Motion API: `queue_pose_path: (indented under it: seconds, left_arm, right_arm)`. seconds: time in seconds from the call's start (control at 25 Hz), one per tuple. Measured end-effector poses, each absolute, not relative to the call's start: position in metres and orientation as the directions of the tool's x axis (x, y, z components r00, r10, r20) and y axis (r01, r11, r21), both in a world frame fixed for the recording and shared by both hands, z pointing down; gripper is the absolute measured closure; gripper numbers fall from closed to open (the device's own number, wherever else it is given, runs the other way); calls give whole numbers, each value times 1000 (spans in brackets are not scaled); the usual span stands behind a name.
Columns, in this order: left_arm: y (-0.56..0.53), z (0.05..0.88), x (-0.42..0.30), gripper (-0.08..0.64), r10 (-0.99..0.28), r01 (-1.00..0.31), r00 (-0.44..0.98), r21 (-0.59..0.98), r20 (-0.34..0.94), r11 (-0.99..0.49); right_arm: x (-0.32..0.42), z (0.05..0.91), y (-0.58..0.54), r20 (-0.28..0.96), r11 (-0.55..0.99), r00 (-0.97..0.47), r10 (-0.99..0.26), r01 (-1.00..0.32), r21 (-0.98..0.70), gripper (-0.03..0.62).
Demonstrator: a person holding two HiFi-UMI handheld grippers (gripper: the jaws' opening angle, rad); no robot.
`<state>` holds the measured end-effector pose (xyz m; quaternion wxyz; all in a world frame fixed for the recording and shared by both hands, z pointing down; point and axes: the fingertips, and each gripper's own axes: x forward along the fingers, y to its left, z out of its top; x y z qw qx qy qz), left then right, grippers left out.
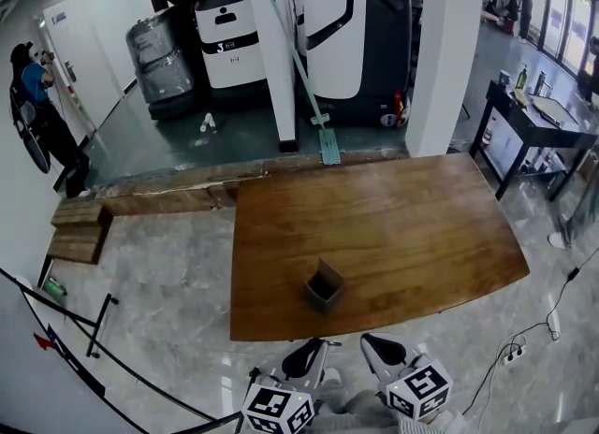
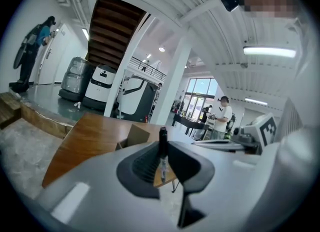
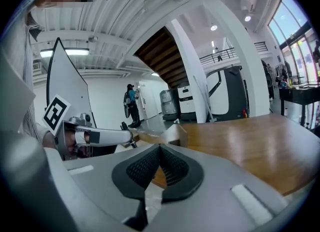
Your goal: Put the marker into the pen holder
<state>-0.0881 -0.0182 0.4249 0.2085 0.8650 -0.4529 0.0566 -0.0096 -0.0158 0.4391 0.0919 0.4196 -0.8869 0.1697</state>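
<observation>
Wooden table (image 1: 402,226), pen holder (image 1: 324,287), marble floor (image 1: 159,273)

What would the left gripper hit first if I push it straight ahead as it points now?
Probably the pen holder, standing just left of the held marker tip on the table; depth is unclear.

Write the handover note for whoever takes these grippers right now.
Left gripper: shut on the marker, which stands upright between its fingers.
Right gripper: shut, empty.
Pen holder: on the wooden table, near its front edge, ahead of both grippers.
Done: marker is in the grip.
Left: carry it over the pen holder, lower it in, release.
</observation>
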Motion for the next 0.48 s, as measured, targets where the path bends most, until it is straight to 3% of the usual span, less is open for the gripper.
queue_pose_path:
  seconds: [0.48]
  left_arm:
    - [-56,430,-94,511,-783,-838,533,328,320,-436]
  right_arm:
    - [6,447,-44,332,602,-650,-684,-759,-247,594]
